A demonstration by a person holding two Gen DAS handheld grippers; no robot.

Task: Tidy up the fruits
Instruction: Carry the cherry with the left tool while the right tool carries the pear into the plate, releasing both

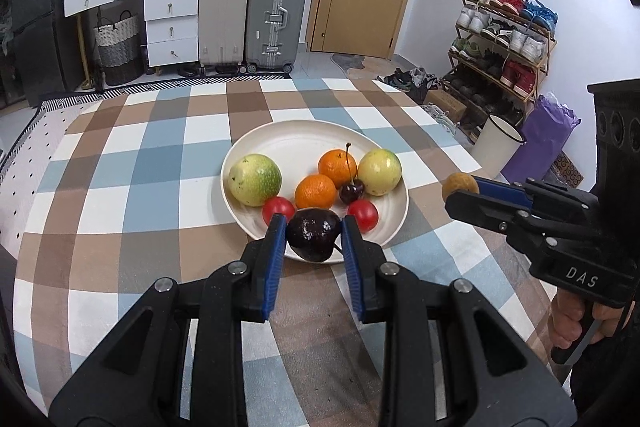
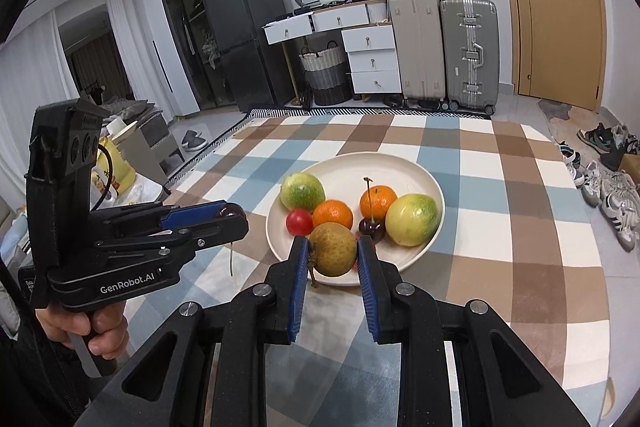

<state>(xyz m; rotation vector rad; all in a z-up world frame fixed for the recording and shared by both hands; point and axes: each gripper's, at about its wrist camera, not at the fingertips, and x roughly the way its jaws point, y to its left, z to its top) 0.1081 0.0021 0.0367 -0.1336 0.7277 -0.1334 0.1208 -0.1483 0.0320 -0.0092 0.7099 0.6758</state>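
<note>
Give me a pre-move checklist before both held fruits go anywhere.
1. Left gripper shut on the dark purple fruit: ok, blue pads on both sides.
2. Right gripper shut on the brown-green fruit: ok.
3. Both held fruits lifted clear of the plate: cannot tell.
4. Grippers apart from each other: ok.
5. Fruit on the plate settled: ok; two oranges, two green-yellow fruits, cherry, two red tomatoes inside the rim.
6. Destination for the held fruits: cannot tell, no second container on the table.
</note>
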